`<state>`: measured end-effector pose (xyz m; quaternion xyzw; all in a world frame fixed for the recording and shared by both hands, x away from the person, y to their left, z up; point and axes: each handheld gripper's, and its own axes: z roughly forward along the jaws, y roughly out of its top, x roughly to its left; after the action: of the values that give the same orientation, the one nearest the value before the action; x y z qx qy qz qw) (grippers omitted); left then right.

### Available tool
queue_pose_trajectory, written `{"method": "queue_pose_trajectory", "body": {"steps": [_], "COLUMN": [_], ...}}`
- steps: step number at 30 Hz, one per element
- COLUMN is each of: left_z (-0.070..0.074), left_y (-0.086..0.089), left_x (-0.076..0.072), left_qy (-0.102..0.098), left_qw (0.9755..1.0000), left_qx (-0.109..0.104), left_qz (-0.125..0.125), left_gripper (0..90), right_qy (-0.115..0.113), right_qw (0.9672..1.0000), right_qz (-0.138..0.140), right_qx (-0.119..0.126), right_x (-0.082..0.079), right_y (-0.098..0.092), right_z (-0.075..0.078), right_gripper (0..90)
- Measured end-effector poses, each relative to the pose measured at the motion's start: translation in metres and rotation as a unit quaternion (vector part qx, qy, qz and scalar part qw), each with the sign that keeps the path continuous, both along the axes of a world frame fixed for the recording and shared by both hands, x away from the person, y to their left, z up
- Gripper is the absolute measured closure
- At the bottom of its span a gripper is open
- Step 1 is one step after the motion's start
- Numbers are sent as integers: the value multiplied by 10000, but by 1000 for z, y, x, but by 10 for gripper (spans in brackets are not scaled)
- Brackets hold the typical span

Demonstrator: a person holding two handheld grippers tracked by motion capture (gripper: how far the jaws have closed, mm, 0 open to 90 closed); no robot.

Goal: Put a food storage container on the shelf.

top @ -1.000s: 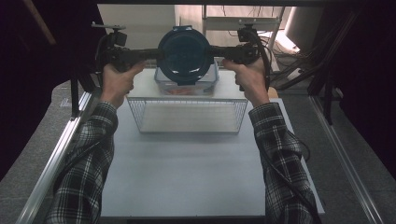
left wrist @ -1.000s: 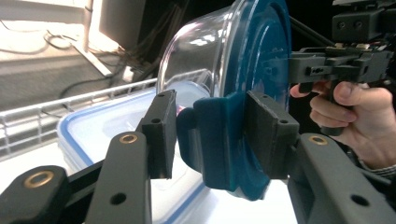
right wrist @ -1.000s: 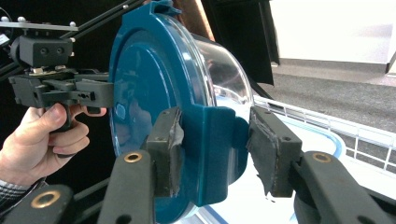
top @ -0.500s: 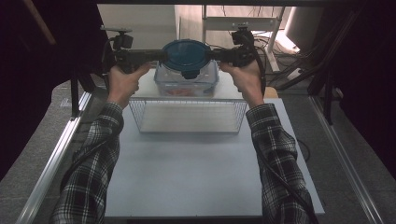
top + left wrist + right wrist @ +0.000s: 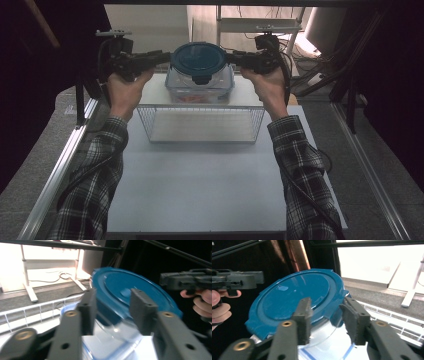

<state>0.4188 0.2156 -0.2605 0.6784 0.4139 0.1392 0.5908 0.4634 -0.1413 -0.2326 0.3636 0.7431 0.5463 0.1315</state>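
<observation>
As both grippers flank it | blue lid (image 5: 201, 59) level | faces up

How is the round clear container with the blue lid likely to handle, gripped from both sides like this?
The round container looks like clear rigid glass, so probably heavy for its size, and fragile. Its smooth curved wall may slip between the pads. The blue lid has side flaps, likely clipped on. The left gripper and right gripper have just been closing.

A white table top (image 5: 200, 190) is bordered by grey carpeted floor (image 5: 30, 165). At twelve o'clock, a brightly lit white shelf frame (image 5: 260, 25) is seen; darkness is found at three and nine o'clock.
</observation>
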Motion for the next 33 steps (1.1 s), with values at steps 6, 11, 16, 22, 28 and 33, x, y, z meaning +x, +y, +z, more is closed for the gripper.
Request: {"method": "queue_pose_trajectory", "body": {"steps": [6,11,16,22,28,33], "left_z": [-18,-18,-15,-16,-26,-37], "left_y": [-13,-17,-17,-17,-19,-31], "left_x": [-9,2,12,16,3,-9], "left_qy": [179,235,317,363,379,362], "left_qw": [9980,9987,9988,9989,9987,9968], "left_qx": [451,359,346,289,204,495], "left_qz": [-411,-258,-126,-96,-276,-519], "left_gripper": [876,894,897,881,673,472], "right_qy": [19,78,98,58,1,-52], "right_qw": [9990,9983,9989,9988,9990,9985], "right_qz": [227,183,111,30,64,151], "right_qx": [-395,-554,-434,-489,-450,-525], "right_x": [-11,-8,-3,-3,-10,-21], "right_y": [0,6,5,6,0,0], "right_z": [-10,-20,-20,-21,-24,-34], "right_gripper": [826,861,867,842,662,476]}}
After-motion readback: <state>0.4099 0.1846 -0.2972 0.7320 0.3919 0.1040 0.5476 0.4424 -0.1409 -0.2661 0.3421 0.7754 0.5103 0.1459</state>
